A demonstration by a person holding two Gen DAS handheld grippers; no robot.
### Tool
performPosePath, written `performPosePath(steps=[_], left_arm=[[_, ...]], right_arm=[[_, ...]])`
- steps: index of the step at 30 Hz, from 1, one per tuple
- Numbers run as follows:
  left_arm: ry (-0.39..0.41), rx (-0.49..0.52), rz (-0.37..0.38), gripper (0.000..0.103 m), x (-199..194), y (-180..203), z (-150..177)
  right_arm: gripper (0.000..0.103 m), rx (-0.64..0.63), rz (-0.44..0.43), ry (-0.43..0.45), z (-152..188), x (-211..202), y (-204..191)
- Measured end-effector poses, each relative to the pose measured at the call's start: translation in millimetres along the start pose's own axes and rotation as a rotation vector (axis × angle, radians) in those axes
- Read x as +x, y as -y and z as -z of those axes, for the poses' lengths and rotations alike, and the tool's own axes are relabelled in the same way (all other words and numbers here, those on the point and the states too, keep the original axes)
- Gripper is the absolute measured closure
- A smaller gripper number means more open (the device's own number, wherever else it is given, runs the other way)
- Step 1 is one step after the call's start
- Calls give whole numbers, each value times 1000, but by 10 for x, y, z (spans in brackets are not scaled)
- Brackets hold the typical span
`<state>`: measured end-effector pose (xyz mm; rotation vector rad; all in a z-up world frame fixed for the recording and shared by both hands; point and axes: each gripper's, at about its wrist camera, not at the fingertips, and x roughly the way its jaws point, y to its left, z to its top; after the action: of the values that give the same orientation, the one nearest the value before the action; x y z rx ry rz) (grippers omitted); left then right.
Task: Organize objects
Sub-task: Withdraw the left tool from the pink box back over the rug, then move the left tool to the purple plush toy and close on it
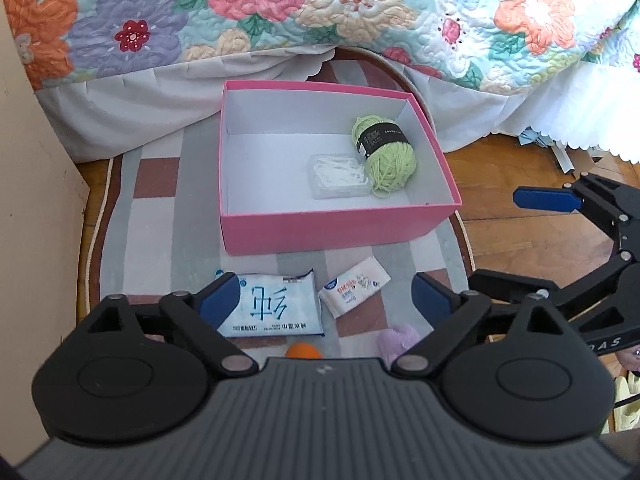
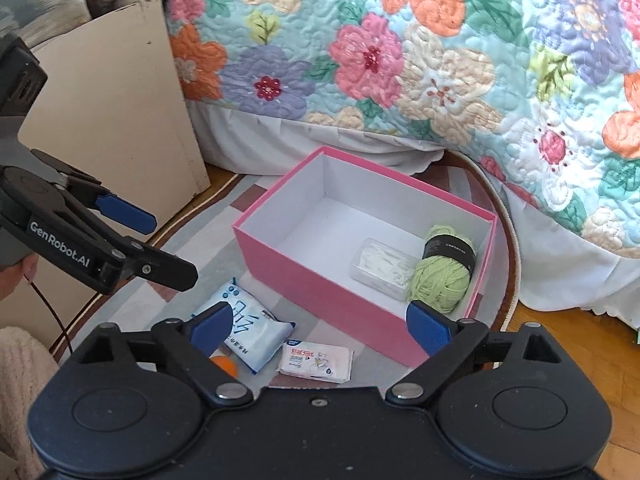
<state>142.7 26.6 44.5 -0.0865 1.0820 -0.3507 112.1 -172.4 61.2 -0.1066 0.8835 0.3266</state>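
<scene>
A pink box (image 1: 332,232) (image 2: 320,292) stands on a rug and holds a green yarn ball (image 1: 386,154) (image 2: 442,276) and a clear case of white floss picks (image 1: 338,176) (image 2: 382,266). In front of it lie a large blue-white wipes pack (image 1: 276,306) (image 2: 248,328), a small tissue pack (image 1: 354,286) (image 2: 316,362), an orange ball (image 1: 303,351) (image 2: 226,366) and a purple fluffy thing (image 1: 398,340). My left gripper (image 1: 324,300) is open and empty above the packs. My right gripper (image 2: 320,326) is open and empty, near the box front.
A bed with a flowered quilt (image 1: 320,12) (image 2: 400,52) hangs over the far side of the rug (image 1: 160,208). A beige cabinet (image 2: 116,112) stands at the left. Wooden floor (image 1: 520,240) lies right of the rug, with paper scraps under the bed edge.
</scene>
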Motion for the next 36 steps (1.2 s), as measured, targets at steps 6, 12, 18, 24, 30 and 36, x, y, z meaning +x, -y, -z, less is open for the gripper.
performPosePath(steps=[6,12,18,24,30,36], left_arm=[[-4,-20,12,6,-25,-15,170],[2,-15,-24,4,-14,-21,318],[-30,-12,-21,4,105,-2,467],[-50,-17,-12,4,161,14,613],[-88,-47,27,5,305,-32,711],[-83,-30,-1,4,476,16,820]], right_arm=[[7,-24,-18,-5,116,-48,-73],[7,-63,-46,25,275,-118,-140],[7,-133,-23,77,513,-96,-239],[7,-83,-84,-2,624,-9,-215],[7,10,-142,-59,738,74,-153],[7,-92,-128,-82,918,197,-329]])
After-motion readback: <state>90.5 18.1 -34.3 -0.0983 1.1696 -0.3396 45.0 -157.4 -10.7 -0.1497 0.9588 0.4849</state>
